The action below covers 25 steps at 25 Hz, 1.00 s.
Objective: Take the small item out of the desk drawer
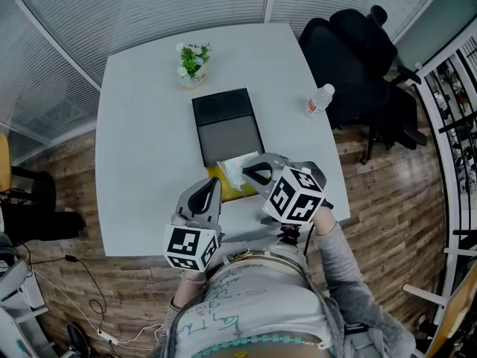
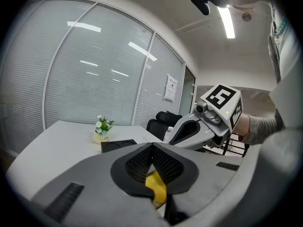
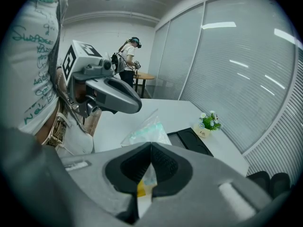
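We log an office: white desk (image 1: 134, 125), black swivel chair (image 1: 358, 51), glass partitions with blinds (image 1: 149, 6), wood-plank floor (image 1: 387, 192), ceiling strip light (image 2: 227, 20).

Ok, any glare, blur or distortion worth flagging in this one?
Head view: even light, blinds bowed by the lens. Left gripper view: ceiling strip light blown out, dark round vignette, yellow item between the jaws slightly soft. Right gripper view: light streaks on the glass wall, same vignette.
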{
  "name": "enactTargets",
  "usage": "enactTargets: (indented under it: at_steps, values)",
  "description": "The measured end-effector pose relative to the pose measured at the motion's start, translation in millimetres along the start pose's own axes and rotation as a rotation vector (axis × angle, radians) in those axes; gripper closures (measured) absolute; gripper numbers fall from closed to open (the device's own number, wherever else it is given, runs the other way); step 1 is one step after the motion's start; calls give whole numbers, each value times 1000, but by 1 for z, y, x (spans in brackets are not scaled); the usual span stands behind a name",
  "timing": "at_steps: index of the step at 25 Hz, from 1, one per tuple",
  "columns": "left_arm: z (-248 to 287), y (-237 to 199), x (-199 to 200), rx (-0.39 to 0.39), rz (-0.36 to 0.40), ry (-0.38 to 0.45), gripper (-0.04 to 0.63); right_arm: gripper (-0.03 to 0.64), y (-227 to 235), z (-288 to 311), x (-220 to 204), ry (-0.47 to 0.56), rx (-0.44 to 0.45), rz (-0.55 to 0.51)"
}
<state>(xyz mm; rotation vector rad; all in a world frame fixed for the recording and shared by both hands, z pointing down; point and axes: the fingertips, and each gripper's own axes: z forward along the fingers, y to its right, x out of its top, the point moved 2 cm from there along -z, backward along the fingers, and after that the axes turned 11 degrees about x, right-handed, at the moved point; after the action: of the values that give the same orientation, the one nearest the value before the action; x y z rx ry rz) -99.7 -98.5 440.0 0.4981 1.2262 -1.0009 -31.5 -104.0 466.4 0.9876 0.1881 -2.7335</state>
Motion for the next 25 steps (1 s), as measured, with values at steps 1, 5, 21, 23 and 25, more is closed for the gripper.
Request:
enactTargets:
  at_steps: [1,5,21,23,25]
  values:
    - [0,0,-1,0,1,-1,597,614,0,0,0,0,0,-1]
    - [1,1,0,-1,4,-1,597,614,-2,-3,2,8,0,-3]
    - [4,6,-1,-8,0,-4,597,614,-1,-8,2,23,-4,15]
    - [5,6,-2,-9,4,-8,597,614,-1,-8,1,23,-3,16]
    - [6,7,-3,-11,7,-9,597,614,-2,-8,0,22,-3,18]
